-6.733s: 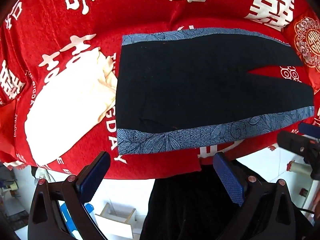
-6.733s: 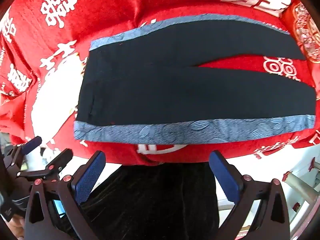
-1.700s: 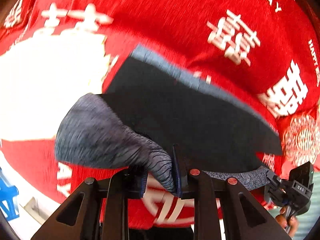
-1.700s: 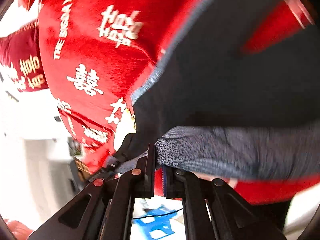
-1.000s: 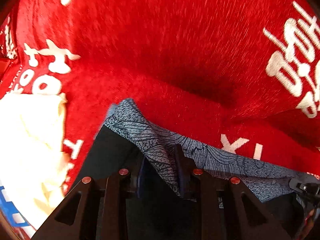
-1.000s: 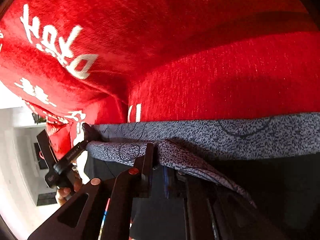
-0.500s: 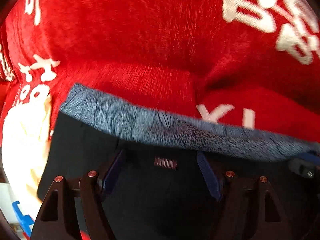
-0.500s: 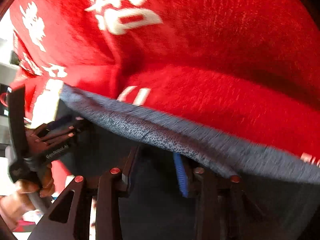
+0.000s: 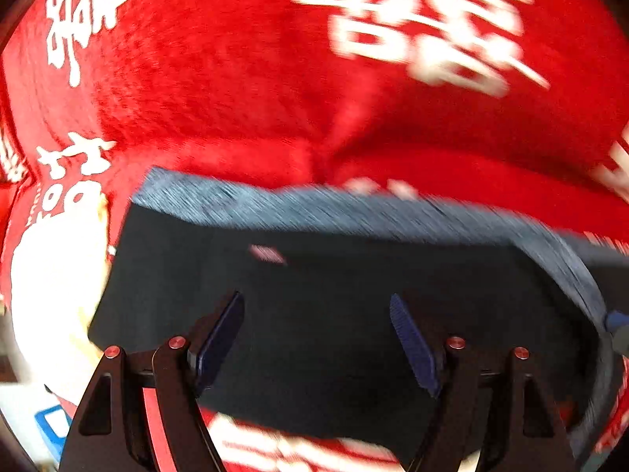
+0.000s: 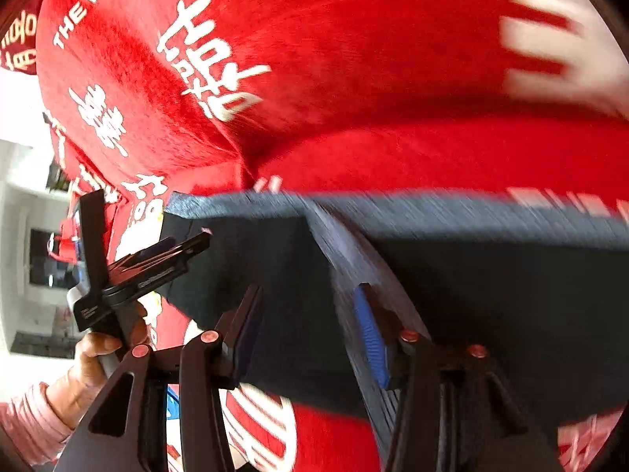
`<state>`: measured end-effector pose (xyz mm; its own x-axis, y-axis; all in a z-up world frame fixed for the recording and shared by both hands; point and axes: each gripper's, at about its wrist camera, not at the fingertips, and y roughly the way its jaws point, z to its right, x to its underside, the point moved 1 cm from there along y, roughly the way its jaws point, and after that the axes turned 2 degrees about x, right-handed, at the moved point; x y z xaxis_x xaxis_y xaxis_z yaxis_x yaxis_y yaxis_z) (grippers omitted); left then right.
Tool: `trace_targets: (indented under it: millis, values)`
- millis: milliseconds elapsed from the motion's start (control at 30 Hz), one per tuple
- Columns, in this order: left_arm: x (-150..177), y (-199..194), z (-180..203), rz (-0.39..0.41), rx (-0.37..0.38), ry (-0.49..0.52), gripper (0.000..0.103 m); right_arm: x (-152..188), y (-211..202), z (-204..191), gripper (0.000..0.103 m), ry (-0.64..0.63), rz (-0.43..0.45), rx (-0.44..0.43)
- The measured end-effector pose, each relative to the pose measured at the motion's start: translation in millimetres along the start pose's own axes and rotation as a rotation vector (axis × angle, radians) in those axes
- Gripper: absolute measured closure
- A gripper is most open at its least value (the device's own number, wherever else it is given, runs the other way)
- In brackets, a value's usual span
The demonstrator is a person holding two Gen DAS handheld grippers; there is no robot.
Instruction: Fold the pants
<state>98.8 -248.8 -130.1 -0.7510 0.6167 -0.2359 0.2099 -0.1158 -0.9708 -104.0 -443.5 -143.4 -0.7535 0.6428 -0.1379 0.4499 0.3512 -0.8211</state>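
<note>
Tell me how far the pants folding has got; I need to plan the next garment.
Done: the pants lie doubled on the red cloth, grey trim edges together. In hand: nothing; left gripper is open, right gripper is opening. Left: probably a crosswise fold.
</note>
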Motion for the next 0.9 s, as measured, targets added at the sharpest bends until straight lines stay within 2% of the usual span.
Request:
trace_targets:
  millis: [267, 433, 467, 633, 767, 900]
  values:
    - [79, -29, 81, -0.062, 0.198, 0.191, 0.025, 131, -71, 51, 0.047, 0.223, 0.076, 0.128]
    - [127, -41, 132, -0.092, 0.261, 0.306, 0.025, 212, -89, 73, 0.045, 0.358, 0.112, 0.17]
    - [133, -42, 139, -0.097, 0.278, 0.317, 0.025, 236, -90, 79, 0.045, 0.396, 0.111, 0.181]
    - [155, -49, 183, -0.122, 0.359, 0.343, 0.025, 311, -83, 98, 0.045, 0.507, 0.112, 0.185]
    - [156, -40, 205, -0.139, 0.376, 0.345, 0.025, 345, -62, 114, 0.045, 0.553, 0.085, 0.167]
    - [160, -30, 217, -0.159, 0.376, 0.342, 0.025, 355, -54, 122, 0.045, 0.563, 0.109, 0.111]
